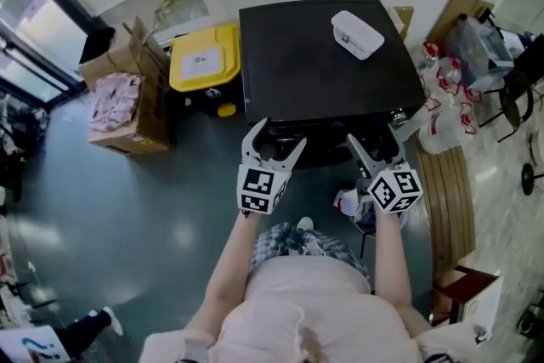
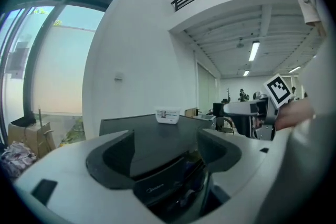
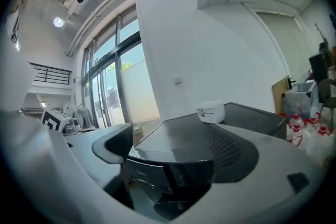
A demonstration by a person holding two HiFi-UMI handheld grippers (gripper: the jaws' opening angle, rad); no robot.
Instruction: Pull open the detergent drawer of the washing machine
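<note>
**Both grippers open at the washer's front**

The washer (image 1: 323, 55) stands against the far wall, its black top facing up, with a white box (image 1: 357, 34) lying on the far right part of that top. The drawer (image 2: 156, 189) shows in the left gripper view as a dark panel with faint lettering, high on the machine's near face. It looks flush with the front, though the view is dim there.

The left gripper (image 1: 276, 142) is held at the near edge of the washer, towards its left side. Its jaws are spread wide and hold nothing, and the drawer panel shows in the gap between them, not touching either jaw. The right gripper (image 1: 374, 140) is held at the same edge further right. Its jaws are also spread and empty, with the washer's near corner framed between them.

To the left of the washer are a yellow bin (image 1: 204, 57) and a cardboard box (image 1: 136, 98) of cloth. To its right are bags (image 1: 442, 98) and a wooden bench (image 1: 446, 200).
</note>
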